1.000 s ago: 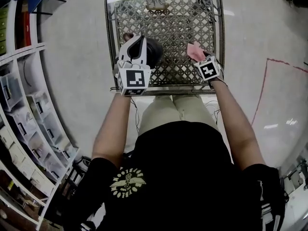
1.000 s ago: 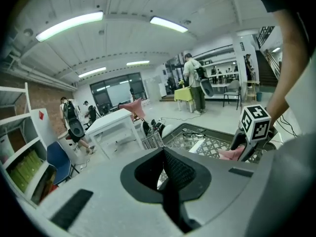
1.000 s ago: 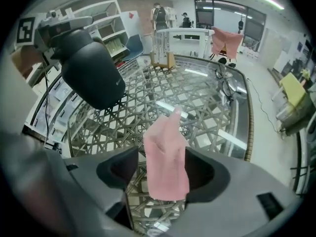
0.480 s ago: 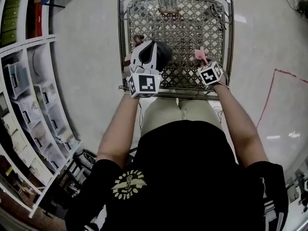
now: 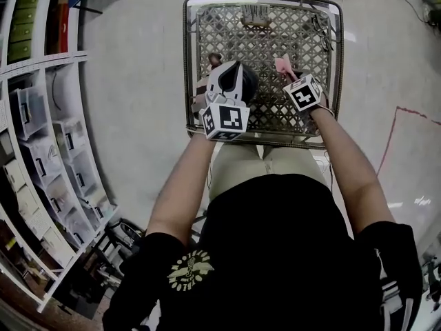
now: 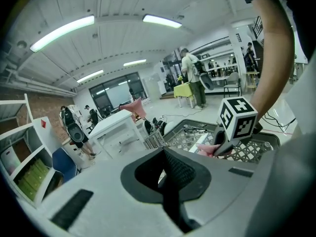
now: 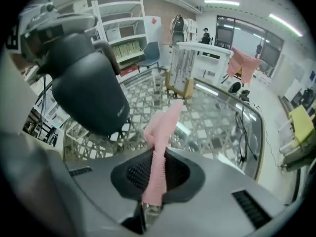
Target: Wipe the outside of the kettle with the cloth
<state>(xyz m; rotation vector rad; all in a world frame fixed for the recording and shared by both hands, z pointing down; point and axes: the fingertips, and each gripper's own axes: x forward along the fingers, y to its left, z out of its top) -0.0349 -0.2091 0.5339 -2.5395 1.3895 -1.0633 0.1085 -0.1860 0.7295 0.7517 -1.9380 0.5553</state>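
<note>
A black kettle [image 5: 248, 83] hangs tilted over the lattice table [image 5: 317, 126]. My left gripper [image 5: 229, 73] is shut at its top, at the upper left of the right gripper view, where the kettle [image 7: 89, 93] shows most clearly. In the left gripper view the left gripper [image 6: 170, 181] has its jaws together and the kettle is hidden below. My right gripper [image 5: 291, 76] stands just right of the kettle. Its jaws are closing on a pink cloth [image 7: 165, 125], which sticks up from between the pads of the right gripper [image 7: 155, 181]. The cloth [image 5: 281, 65] points toward the table's far side.
The table top is a metal lattice with a raised rim [image 7: 256, 127]. A small wooden stand [image 7: 180, 85] sits at its far edge and a dark cable [image 5: 317, 23] lies at the far right corner. Shelves with bins [image 5: 41, 157] line the left. Red tape [image 5: 393, 136] marks the floor.
The right gripper closed on the pink cloth, lifted it off the lattice and moved it toward the kettle. The left gripper with the kettle kept still.
</note>
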